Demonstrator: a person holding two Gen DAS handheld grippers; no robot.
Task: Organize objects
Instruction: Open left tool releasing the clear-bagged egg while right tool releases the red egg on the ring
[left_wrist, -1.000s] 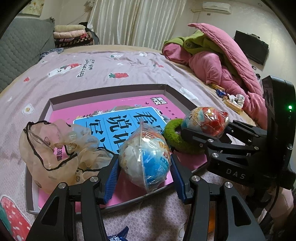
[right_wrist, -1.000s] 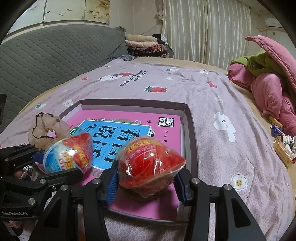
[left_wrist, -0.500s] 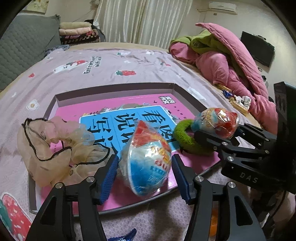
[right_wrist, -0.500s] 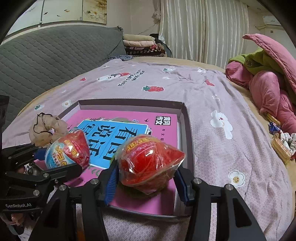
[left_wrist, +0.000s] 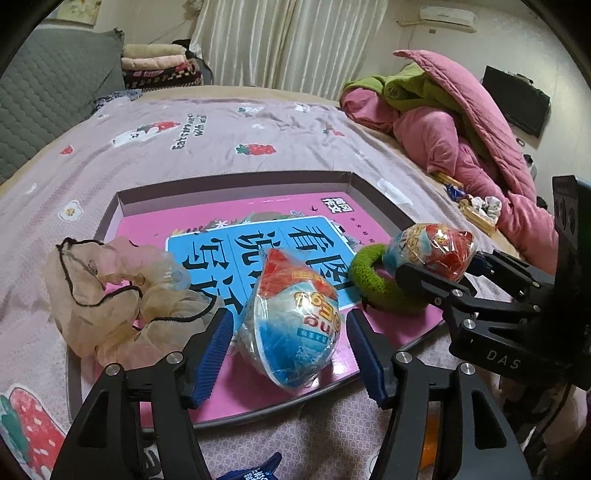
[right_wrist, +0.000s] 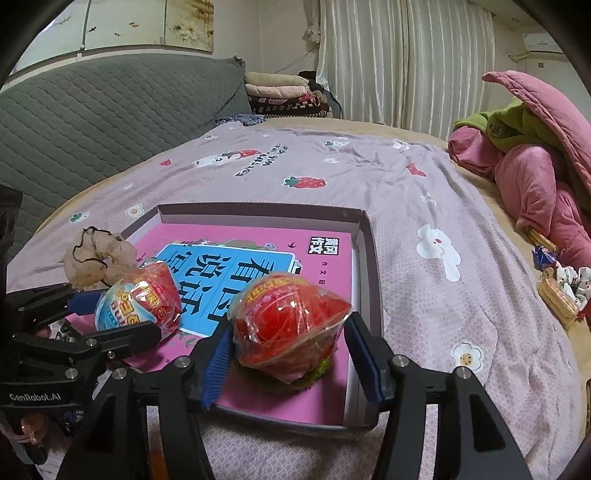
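Pink quilt (left_wrist: 480, 147) heaped over green blanket (left_wrist: 417, 92); folded blankets (right_wrist: 284, 92) beside white curtains (right_wrist: 406, 62).

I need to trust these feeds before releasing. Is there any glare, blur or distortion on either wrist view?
Left wrist view: sharp, with strong fisheye bending the box edges and dark corners; small glints on the blue egg wrap. Right wrist view: also sharp, with the same curvature; highlights on the red egg film hide some print. Lighting is soft and even in both, with no hard shadows.
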